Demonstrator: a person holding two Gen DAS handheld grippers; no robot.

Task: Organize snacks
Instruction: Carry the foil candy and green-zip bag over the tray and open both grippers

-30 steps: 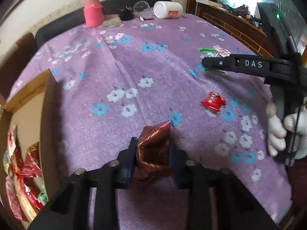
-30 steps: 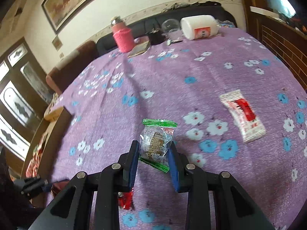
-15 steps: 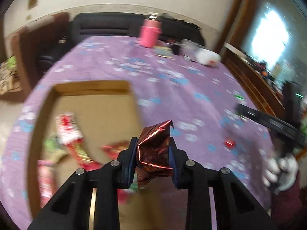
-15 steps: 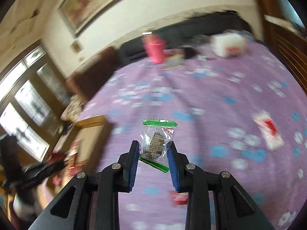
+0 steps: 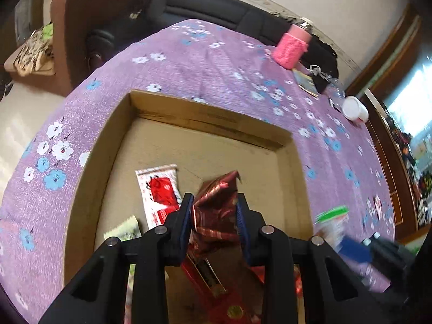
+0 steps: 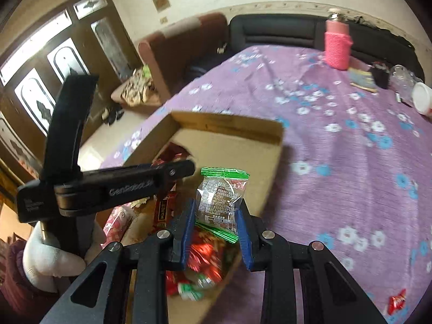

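My left gripper (image 5: pixel 214 212) is shut on a crumpled dark red foil snack (image 5: pixel 216 210) and hangs over the open cardboard box (image 5: pixel 205 113). Several snack packets lie on the box floor, among them a white and red packet (image 5: pixel 158 191). My right gripper (image 6: pixel 214 218) is shut on a clear packet with green ends (image 6: pixel 221 197), above the box's right wall (image 6: pixel 270 162). The left gripper's black body (image 6: pixel 108 186) crosses the right wrist view, held by a white-gloved hand (image 6: pixel 46 253). The right gripper with its packet shows blurred at the left wrist view's lower right (image 5: pixel 332 224).
A purple flowered cloth (image 6: pixel 351 162) covers the table. At its far side stand a pink bottle (image 6: pixel 337 46), a white jar on its side (image 6: pixel 421 97) and small dark items. A red wrapped snack (image 6: pixel 397 301) lies on the cloth at lower right. Sofas stand behind the table.
Both grippers have swung left across the table with their snacks, from over the bare cloth to over the cardboard box. Their grips have not changed.
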